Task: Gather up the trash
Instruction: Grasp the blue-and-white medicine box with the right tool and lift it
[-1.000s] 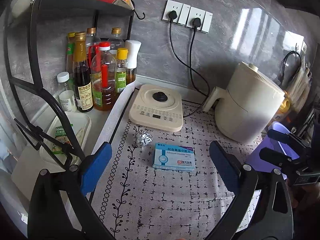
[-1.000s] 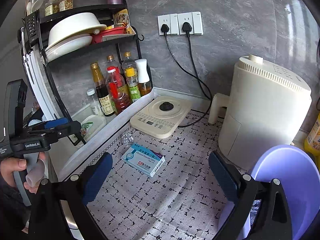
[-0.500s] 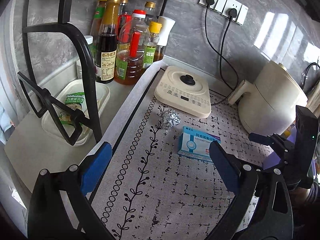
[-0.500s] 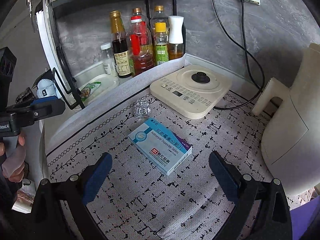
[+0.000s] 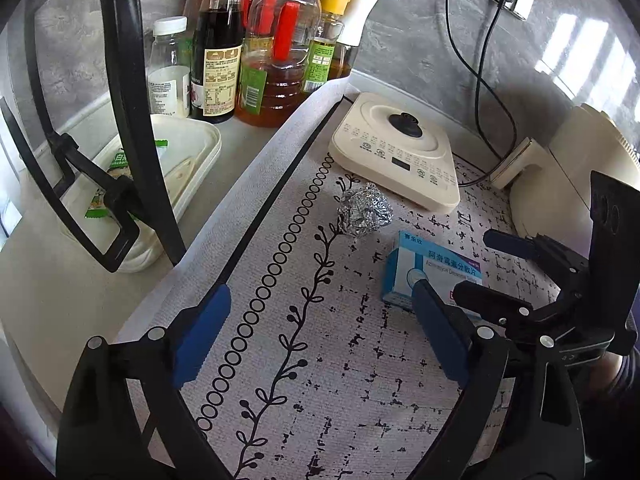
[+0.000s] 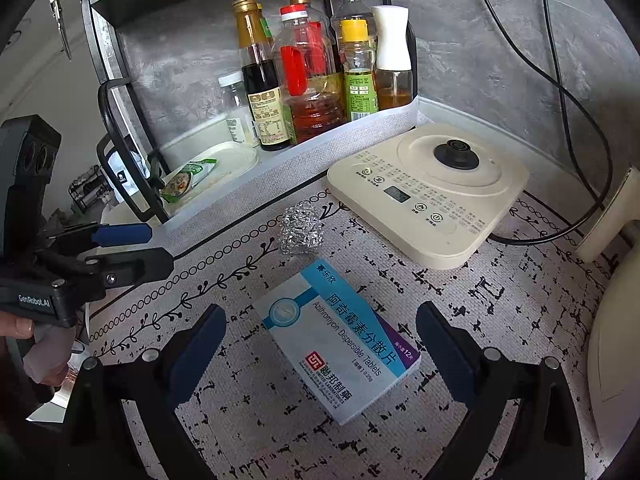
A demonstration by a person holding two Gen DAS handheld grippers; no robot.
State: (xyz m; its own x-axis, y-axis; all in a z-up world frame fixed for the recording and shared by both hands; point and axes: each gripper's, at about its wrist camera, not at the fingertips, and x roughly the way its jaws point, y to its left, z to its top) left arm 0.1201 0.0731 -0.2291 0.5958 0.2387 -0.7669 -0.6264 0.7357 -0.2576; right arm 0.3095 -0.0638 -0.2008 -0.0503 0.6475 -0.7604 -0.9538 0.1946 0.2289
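A crumpled foil ball (image 5: 365,216) lies on the patterned mat, just in front of the cream cooker base; it also shows in the right wrist view (image 6: 301,230). A blue and white tablet box (image 6: 340,340) lies flat on the mat nearer me, also in the left wrist view (image 5: 434,270). My right gripper (image 6: 320,344) is open, low over the mat, its jaws straddling the box. My left gripper (image 5: 320,340) is open and empty, short of the foil ball, left of the box.
A cream cooker base (image 6: 428,188) sits behind the trash. Several sauce and oil bottles (image 6: 312,76) stand under a black rack (image 5: 132,120). A white tray with a green packet (image 5: 176,164) lies at left. A cream air fryer (image 5: 580,168) stands at right.
Both grippers have moved forward and down toward the mat. The box now lies between the right gripper's jaws, and the foil ball is closer to the left gripper.
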